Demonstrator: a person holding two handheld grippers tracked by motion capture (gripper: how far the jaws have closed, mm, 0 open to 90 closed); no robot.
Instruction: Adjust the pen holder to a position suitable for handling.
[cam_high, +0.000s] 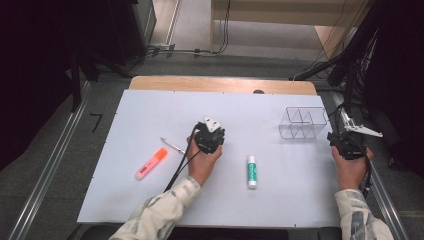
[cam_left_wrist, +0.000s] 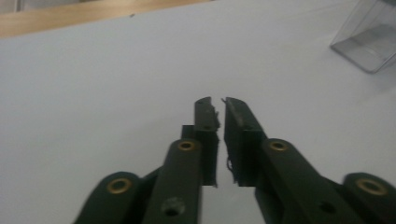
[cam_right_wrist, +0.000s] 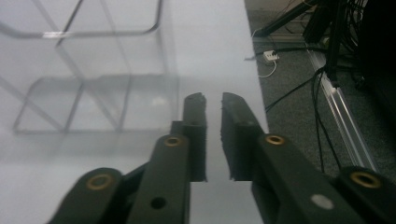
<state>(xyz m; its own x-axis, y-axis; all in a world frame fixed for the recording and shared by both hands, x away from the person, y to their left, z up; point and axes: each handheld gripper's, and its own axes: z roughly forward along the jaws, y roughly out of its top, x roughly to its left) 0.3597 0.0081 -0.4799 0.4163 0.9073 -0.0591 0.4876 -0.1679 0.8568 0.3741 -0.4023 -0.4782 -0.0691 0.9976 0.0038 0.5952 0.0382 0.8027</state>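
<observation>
Two empty grippers, jaws nearly together, over a white board

Two grippers are in hand and neither grips anything. The left gripper (cam_high: 209, 136) sits near the middle of the white board (cam_high: 150, 200), held by the left hand (cam_high: 202, 162). In the left gripper view (cam_left_wrist: 219, 116) its black jaws stand almost together, with only a thin slit between the pads and bare board beneath them. The right gripper (cam_high: 347, 145) is at the board's right edge, held by the right hand (cam_high: 350, 170). In the right gripper view (cam_right_wrist: 212, 112) its jaws leave a narrow gap, again with nothing between them.

Nearest the right gripper is a clear plastic organiser (cam_high: 302, 122) with several compartments, standing just to its left on the board; the right gripper view shows it (cam_right_wrist: 93, 70) close ahead and to the left of the jaws, not touching them. In the left gripper view a corner of it (cam_left_wrist: 369, 42) appears at the upper right, well apart from those jaws.

A green-and-white glue stick (cam_high: 252, 171) lies between the two hands, nearer the left one. A slim pen (cam_high: 172, 145) lies just left of the left gripper, and an orange highlighter (cam_high: 151, 163) lies farther left. A cable (cam_high: 177, 167) trails from the left gripper along the forearm. Beyond the board a wooden table edge (cam_high: 225, 84) shows, then grey floor (cam_high: 260, 40) with cables.
</observation>
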